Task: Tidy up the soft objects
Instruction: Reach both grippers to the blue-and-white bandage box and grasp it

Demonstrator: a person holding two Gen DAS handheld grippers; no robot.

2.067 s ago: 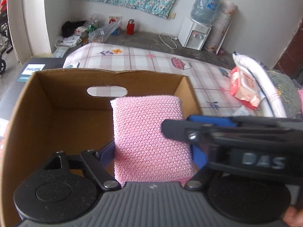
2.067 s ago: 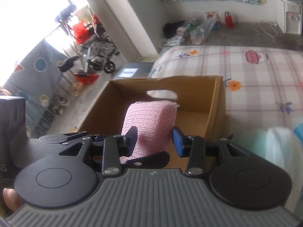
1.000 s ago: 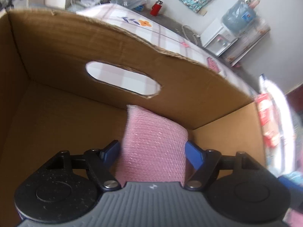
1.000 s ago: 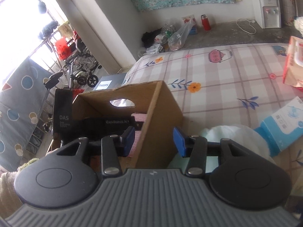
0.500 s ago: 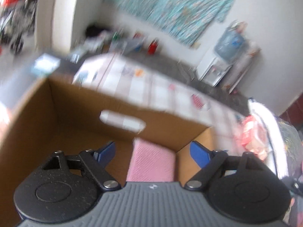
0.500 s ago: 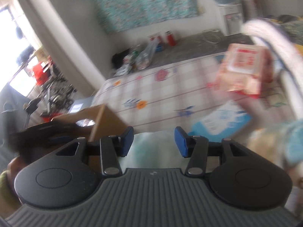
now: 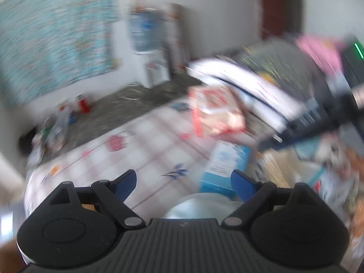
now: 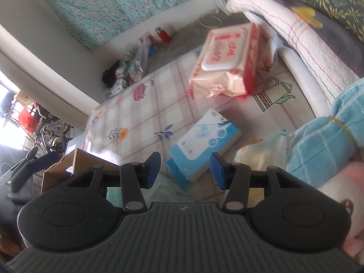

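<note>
Right gripper (image 8: 184,167) part open and empty; left gripper (image 7: 183,185), jaws just widened, also empty. The blue pack (image 8: 203,147) lies on the mattress (image 8: 145,116) just ahead of the right fingers, long axis slanting up-right, nearer the right hand. The box (image 8: 75,161) sits at lower left.

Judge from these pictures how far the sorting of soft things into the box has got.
Done: the pink sponge, gripped a moment ago, went into the cardboard box. In hand: nothing. The left hand-held gripper, whose jaws have just been opening, and the right hand-held gripper are empty above the bed. Left: blue tissue pack, red wipes pack, blue towel.
</note>
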